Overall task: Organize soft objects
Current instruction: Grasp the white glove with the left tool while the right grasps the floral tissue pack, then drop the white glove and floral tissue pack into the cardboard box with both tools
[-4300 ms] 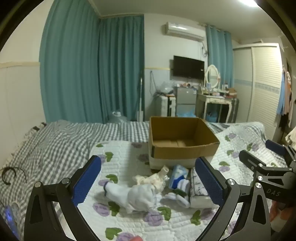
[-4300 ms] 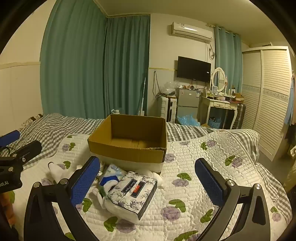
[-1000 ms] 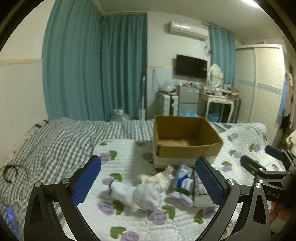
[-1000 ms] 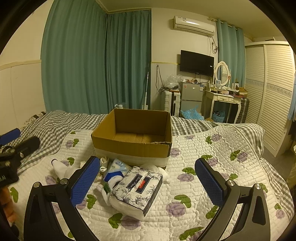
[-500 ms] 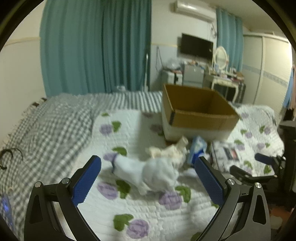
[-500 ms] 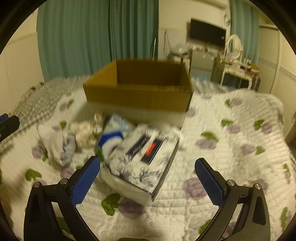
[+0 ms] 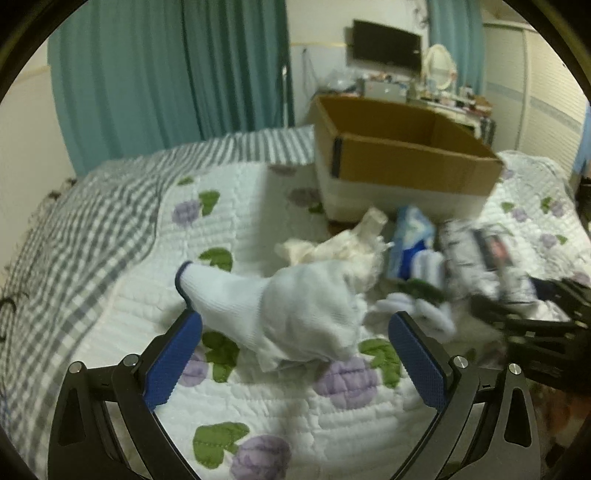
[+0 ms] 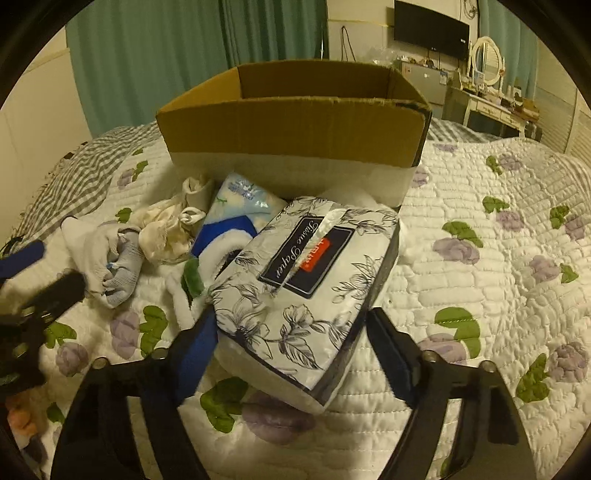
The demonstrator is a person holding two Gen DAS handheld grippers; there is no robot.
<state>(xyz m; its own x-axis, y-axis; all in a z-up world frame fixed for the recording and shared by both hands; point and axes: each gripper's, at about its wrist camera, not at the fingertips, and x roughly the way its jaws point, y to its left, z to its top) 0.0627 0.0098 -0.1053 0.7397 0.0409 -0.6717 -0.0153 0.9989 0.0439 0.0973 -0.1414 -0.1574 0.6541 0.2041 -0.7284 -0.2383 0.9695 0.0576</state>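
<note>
Both grippers have dropped closer, right gripper (image 8: 291, 345) jaws released astride the floral, crumpled tissue pack (image 8: 303, 280)

Home bedroom: bed (image 8: 498, 258) under floral quilt, teal curtains (image 7: 166, 81), wall TV (image 8: 431, 29), dressing table (image 8: 491, 105) with oval mirror (image 8: 487, 61), louvred wardrobe (image 7: 546, 92).

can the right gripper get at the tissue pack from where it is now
Probably yes. The right gripper is open with its fingers on either side of the near end of the tissue pack. Nothing lies between them; the cardboard box sits behind, out of the way.
</note>
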